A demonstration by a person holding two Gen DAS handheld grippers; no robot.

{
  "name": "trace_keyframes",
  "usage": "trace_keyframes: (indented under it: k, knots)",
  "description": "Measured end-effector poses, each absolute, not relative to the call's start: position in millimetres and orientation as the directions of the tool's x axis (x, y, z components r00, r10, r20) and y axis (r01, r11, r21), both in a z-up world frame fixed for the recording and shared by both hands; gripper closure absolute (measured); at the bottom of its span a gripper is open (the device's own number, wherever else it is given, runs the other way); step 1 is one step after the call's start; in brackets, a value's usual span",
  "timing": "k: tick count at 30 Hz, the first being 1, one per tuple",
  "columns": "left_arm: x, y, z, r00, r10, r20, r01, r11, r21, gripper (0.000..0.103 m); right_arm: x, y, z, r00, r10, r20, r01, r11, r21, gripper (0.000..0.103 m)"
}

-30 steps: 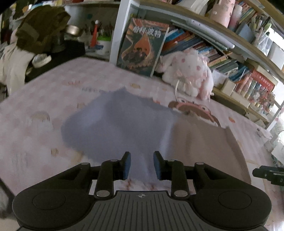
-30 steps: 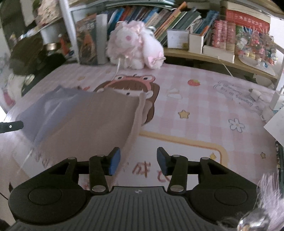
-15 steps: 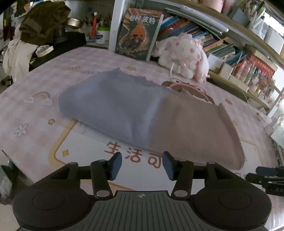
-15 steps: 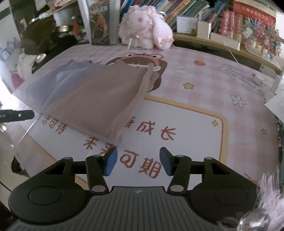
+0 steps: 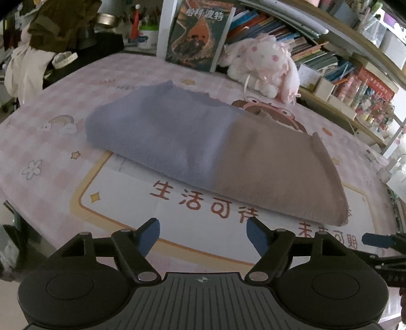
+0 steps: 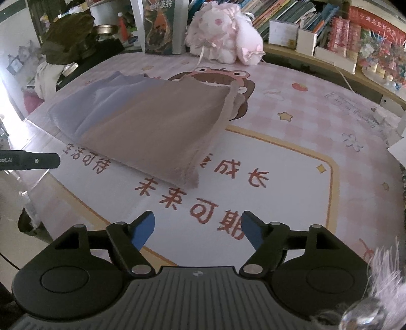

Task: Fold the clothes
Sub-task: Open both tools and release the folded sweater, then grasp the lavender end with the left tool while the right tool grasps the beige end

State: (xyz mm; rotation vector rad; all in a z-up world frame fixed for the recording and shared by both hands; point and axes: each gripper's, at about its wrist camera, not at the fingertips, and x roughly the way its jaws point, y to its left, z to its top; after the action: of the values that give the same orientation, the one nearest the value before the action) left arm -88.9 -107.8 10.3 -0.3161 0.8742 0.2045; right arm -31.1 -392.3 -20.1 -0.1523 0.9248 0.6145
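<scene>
The folded garment [image 5: 210, 149] lies flat on the table [image 5: 63, 142] and fills the middle of the left wrist frame. Its left half is blue-grey and its right half is brown, and the two colours meet in a straight line near the centre. In the right wrist view the same garment [image 6: 149, 127] sits in the left centre of the frame, with the brown part nearer to the camera and a loose hem edge along its right side.

The left gripper [image 5: 203, 234] is at the bottom of its frame with the two blue fingertips [image 5: 149, 234] spread wide, and nothing is between them. It is near the front edge of the garment but does not touch it. The right gripper [image 6: 198, 228] is also at the bottom of its frame, jaws wide apart and empty, a little away from the brown corner of the garment. One tip of the right gripper shows at the lower right edge of the left wrist view, and part of the left gripper shows at the left edge of the right wrist view.

The table carries a pink checked mat [image 6: 291, 157] with red printed characters and a yellow border. Behind the garment, in the upper part of both frames, a pink and white plush toy [image 5: 264, 66] leans by a standing book [image 5: 198, 33], and shelves of books [image 6: 291, 12] run along the back.
</scene>
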Motion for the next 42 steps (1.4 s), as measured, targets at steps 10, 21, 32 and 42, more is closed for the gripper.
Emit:
trace_keyframes:
  k: [10,21,32,42]
  knots:
    - [-73,-45,-7,0.629,-0.101,-0.771,-0.426,0.785,-0.45,0.024,-34,-369,-17,0.474,0.391,-0.789,-0.54,0.837,0.09,0.028]
    - [-71,18,-28,0.716,-0.126,-0.687,-0.543,0.518,-0.661,0.025,-32,-347,-13,0.499,0.33,-0.801,-0.509,0.86,0.037,0.018]
    - [-69,72,-62,0.839,-0.097,-0.535,-0.523,0.128,-0.843,0.042,-14,-356,-3,0.571,0.227,-0.789,-0.318,0.947,0.043,0.019]
    - [-42,91,-74,0.839,-0.119,-0.532,-0.53,0.049,-0.847,0.069,35,-373,-23,0.514,0.235,-0.825,-0.092,0.971,0.22,0.057]
